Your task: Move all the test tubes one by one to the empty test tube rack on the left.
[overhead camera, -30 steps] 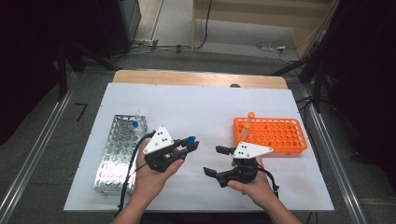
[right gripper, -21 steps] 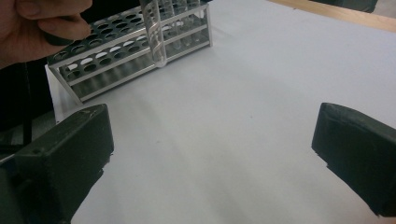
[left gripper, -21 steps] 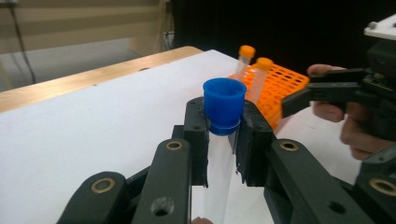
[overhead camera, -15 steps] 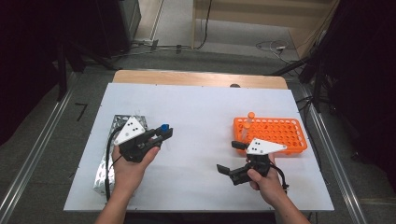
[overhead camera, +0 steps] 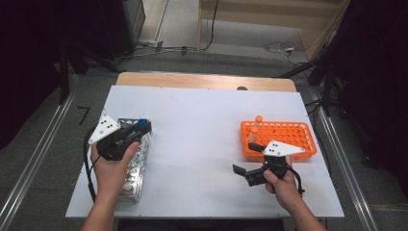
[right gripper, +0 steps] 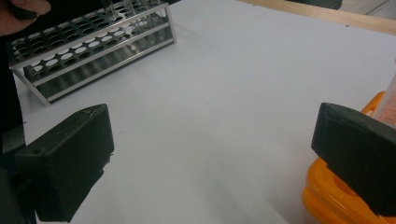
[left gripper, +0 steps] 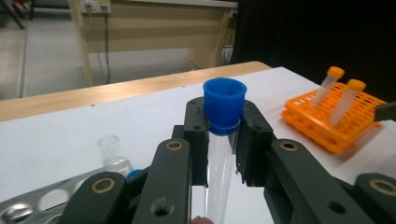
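Blue-capped tube (left gripper: 223, 135) clamped in left gripper (left gripper: 224, 140) jaws over steel rack (overhead camera: 131, 166); judged best: keep upright, centre on free hole, lower slowly. Right gripper (overhead camera: 250, 167) jaws wide beside orange rack (overhead camera: 298, 137).

L tongs (overhead camera: 142, 126) w/ blue-capped tube (overhead camera: 142, 123) over metal rack (overhead camera: 132, 168); R tongs (overhead camera: 246, 162) beside orange rack (overhead camera: 288, 137).

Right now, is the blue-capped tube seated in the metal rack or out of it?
Out. The left claw grips the blue-capped tube just under its cap, held above the metal rack.
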Motion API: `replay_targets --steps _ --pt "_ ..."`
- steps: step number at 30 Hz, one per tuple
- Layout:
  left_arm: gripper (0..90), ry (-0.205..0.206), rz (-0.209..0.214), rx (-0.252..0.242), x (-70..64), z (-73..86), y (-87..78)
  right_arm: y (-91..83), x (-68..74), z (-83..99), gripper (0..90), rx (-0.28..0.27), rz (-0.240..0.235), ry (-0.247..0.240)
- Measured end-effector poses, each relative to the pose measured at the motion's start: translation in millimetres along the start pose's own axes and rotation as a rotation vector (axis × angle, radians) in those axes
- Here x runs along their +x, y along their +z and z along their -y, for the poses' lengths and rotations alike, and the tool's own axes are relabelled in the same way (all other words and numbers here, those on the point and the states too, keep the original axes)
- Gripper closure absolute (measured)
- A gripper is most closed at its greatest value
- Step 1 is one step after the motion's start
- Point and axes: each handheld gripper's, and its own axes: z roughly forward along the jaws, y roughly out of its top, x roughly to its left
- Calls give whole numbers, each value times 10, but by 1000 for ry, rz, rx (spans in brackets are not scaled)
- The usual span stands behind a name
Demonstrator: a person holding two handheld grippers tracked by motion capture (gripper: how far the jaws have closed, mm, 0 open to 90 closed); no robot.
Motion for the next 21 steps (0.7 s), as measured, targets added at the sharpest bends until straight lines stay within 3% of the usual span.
replay_targets --steps 12,21 --pt "771 -2 -96 -5 178 57 -88 -47 -58 28 0 -2 18 -1" --pt "771 16 -135 54 173 158 -20 -132 -130 38 0 -22 51 9"
